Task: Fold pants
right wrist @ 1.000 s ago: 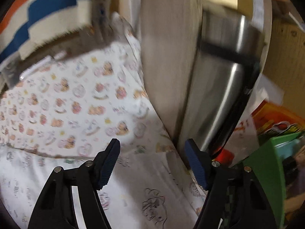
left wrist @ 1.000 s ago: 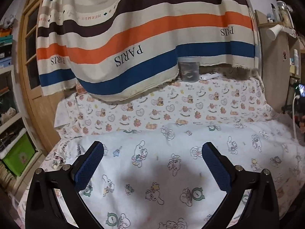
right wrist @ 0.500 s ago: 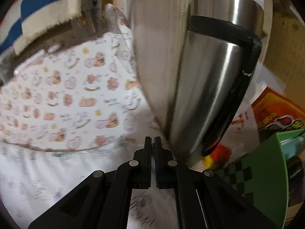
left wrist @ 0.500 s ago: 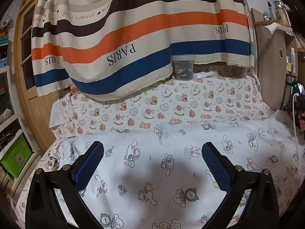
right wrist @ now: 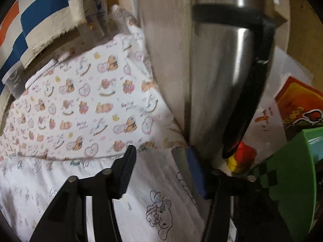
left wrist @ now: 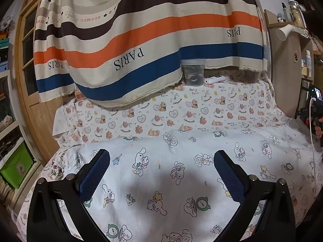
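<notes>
No pants show in either view. My left gripper [left wrist: 161, 173] is open and empty, hovering over a white cartoon-print sheet [left wrist: 181, 161] on the bed. My right gripper [right wrist: 161, 171] is open and empty at the bed's right edge, above the same white sheet [right wrist: 141, 201]. It is close to a steel flask [right wrist: 226, 80] with a black handle. The right gripper and the hand holding it show at the far right of the left wrist view [left wrist: 315, 119].
A bear-print pillow [left wrist: 171, 113] lies along the head of the bed. A striped cloth [left wrist: 141, 40] hangs behind it. A plastic cup [left wrist: 193, 72] and a white remote [left wrist: 214, 79] sit on the ledge. A wooden board [right wrist: 165, 60] and green box [right wrist: 292, 171] stand right.
My right gripper shut half a second ago and has opened again, edging closer to the flask. My left gripper stayed open and drew back slightly over the sheet.
</notes>
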